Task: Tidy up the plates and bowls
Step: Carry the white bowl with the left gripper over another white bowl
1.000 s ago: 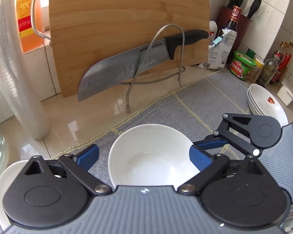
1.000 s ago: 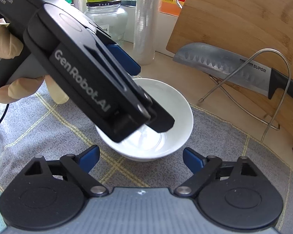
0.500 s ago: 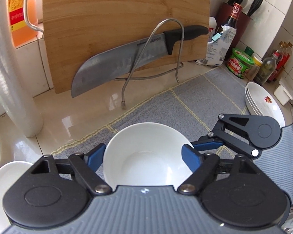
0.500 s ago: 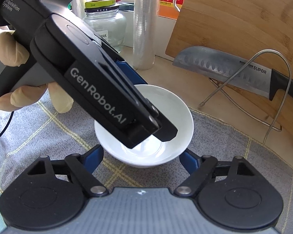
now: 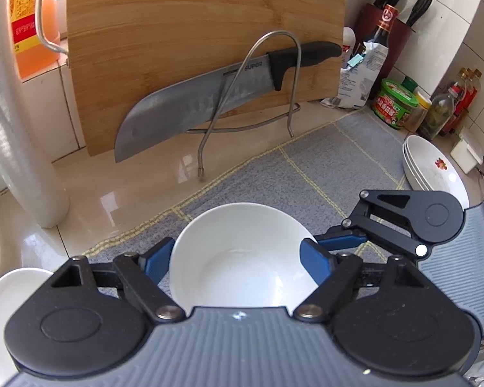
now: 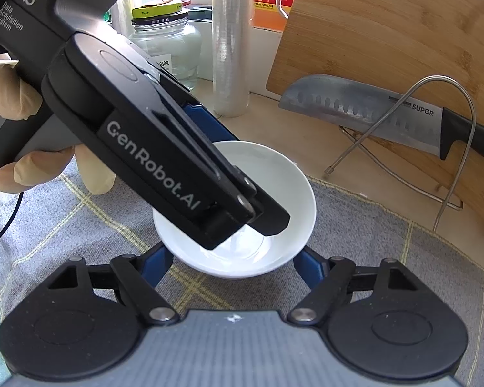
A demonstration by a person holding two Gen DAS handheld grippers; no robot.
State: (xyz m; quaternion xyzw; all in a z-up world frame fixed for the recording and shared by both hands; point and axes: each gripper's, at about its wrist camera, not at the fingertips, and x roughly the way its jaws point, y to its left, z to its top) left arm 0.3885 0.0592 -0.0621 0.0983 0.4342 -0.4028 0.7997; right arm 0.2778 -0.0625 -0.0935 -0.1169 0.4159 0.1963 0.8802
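The left gripper closes in: its blue pads, spread wide a second ago, now sit right against both sides of the white bowl, gripping it or just about to; true contact is hard to judge from here. The bowl rests on the grey mat on the desk, in front of the cutting board. The right gripper waits at the near rim, fingers apart and empty. A lift toward the stacked plates far right looks likely.

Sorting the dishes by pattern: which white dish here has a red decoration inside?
The top dish of the stack at the mat's far right corner; it bears a small red motif. The bowl between the left gripper's fingers is plain white.
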